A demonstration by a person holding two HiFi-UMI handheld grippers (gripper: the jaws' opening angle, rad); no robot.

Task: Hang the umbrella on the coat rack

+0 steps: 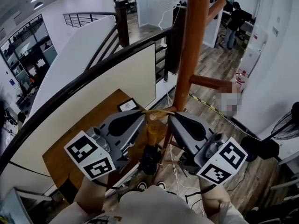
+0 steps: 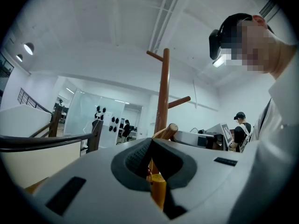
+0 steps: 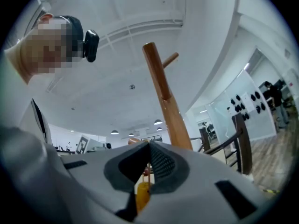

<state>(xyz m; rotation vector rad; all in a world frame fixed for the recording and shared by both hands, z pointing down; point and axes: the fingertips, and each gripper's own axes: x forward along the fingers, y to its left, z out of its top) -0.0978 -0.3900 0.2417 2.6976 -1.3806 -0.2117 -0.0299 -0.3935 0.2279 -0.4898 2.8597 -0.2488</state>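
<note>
The tall brown wooden coat rack (image 1: pixel 191 41) shows three pegs; a dark stair railing (image 1: pixel 93 76) runs just behind it, with open floor (image 1: pixel 219 59) to its right. The left gripper (image 1: pixel 144 115) and right gripper (image 1: pixel 171 117) both have their fingers closed on the thin yellow cord (image 1: pixel 159 112), which is looped over the lowest peg (image 1: pixel 154 116). The one umbrella's yellow handle (image 1: pixel 153 133) hangs below, between the grippers.

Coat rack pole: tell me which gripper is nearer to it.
Right, by the head view: the right gripper sits close beside the pole; the left gripper is farther left. Both pinch the umbrella cord.
</note>
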